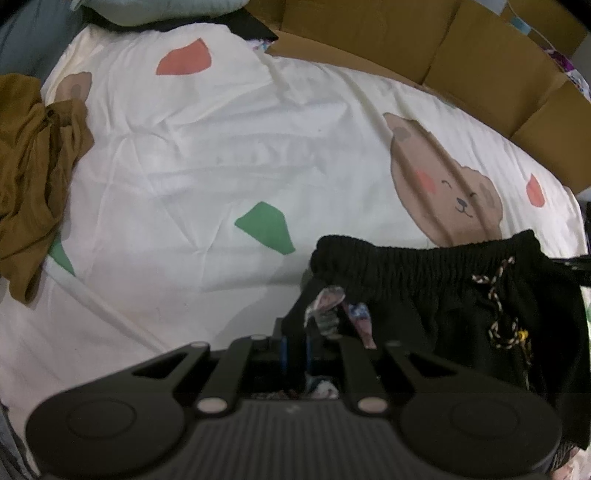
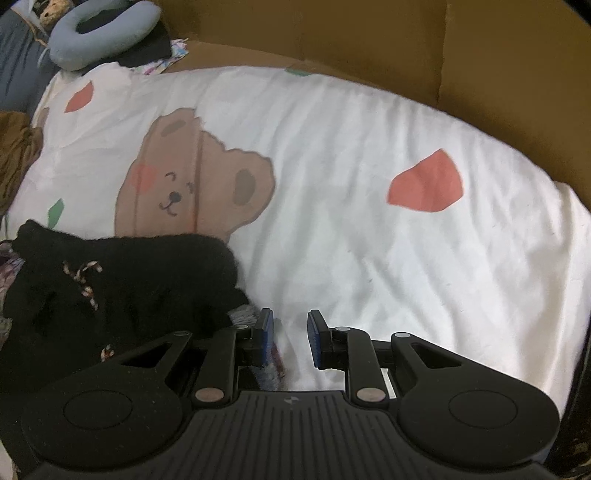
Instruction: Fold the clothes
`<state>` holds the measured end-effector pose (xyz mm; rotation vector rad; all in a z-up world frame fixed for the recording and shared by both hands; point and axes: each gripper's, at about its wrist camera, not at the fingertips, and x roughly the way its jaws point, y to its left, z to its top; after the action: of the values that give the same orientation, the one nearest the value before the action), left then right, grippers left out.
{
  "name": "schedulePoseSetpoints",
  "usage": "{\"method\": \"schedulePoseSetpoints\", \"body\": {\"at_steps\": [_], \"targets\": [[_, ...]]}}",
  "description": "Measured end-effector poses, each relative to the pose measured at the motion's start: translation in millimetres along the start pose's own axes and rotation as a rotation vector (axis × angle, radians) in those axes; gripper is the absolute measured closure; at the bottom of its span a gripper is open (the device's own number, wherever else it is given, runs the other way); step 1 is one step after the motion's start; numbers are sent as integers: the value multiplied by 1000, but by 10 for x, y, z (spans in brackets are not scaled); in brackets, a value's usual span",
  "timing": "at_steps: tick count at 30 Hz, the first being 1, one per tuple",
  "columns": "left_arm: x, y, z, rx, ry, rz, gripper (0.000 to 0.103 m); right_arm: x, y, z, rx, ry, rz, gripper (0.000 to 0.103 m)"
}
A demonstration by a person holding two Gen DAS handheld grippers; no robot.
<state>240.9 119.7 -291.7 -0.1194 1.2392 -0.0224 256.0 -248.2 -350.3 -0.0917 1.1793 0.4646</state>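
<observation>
- Black drawstring shorts [image 1: 436,295]: soft, light, floppy; best taken at elastic waistband corners.
- Left gripper [image 1: 295,350]: clamped on shorts' fabric.
- Right gripper [image 2: 290,338]: part-open, empty, beside the shorts.

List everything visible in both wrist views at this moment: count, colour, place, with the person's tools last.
black shorts: one, black with elastic waistband and speckled drawstring, near edge of the bed, left of the right tool
patterned fabric: one piece, grey and purple print, poking out at the shorts by the left tool
brown garment: one, mustard brown, crumpled at the bed's left edge
bedsheet: one, white with bear, red and green prints, covering the bed
cardboard: brown panels along the far side of the bed
neck pillow: one, pale blue, far left corner
left tool: black, blue pads, shut on the black shorts
right tool: black, blue pads, open over bare sheet, nothing between them
</observation>
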Motion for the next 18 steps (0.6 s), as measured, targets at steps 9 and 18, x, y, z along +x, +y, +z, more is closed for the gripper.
{"method": "schedulePoseSetpoints", "body": {"at_steps": [9, 18], "targets": [[1, -6, -22, -2, -1, 0, 93, -60, 250, -101, -60, 15, 86, 82], [29, -24, -40, 1, 1, 7, 93, -85, 529, -209, -106, 29, 170, 82]]}}
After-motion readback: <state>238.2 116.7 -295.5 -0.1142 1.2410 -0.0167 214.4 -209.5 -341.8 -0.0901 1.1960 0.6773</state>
